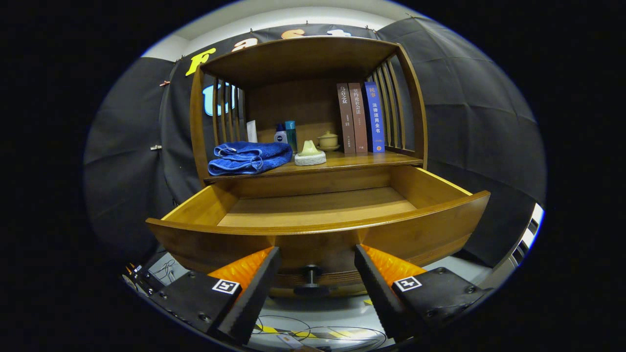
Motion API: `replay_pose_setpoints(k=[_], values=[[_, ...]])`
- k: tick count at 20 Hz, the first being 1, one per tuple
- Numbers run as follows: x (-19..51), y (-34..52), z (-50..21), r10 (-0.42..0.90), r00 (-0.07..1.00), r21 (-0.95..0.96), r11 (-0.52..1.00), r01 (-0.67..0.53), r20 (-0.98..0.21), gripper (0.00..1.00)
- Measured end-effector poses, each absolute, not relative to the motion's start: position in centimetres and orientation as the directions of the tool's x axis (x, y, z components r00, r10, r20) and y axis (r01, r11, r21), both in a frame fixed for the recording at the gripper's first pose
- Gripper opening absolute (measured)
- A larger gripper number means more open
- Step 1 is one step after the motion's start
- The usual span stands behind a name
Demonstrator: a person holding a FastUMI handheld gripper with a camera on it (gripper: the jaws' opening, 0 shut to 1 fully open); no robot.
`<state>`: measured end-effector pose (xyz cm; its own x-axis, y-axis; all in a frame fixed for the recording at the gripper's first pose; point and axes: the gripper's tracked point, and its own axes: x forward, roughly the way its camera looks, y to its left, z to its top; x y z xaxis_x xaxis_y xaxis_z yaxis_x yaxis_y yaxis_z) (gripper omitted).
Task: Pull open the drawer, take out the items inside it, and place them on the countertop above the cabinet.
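1. The gripper (313, 274) is spread wide and holds nothing; the drawer (318, 230) knob (311, 275) stands between its fingers, untouched.
2. The drawer is pulled out from under the countertop (352, 161), its floor showing bare; its long axis runs side to side, with the front facing the gripper.
3. On the countertop above the drawer sit a blue towel (247, 157), a cream lidded dish (310, 154) and books (361, 117).
4. Risk, as I judge it: reaching in low could knock the drawer front, shoving it shut.

The gripper (317, 266) is level and points straight forward. Its two fingers (254, 288) are spread wide apart, reaching forward side by side at the same height. They hold nothing and press on nothing.
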<state>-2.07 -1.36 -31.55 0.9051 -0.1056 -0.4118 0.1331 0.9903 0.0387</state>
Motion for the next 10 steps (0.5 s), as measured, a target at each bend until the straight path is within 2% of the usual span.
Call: replay_pose_setpoints(k=[10], values=[[4.9,-2.0,-31.9,-0.112,0.892,0.033,0.99,0.14,-0.437,0.99]])
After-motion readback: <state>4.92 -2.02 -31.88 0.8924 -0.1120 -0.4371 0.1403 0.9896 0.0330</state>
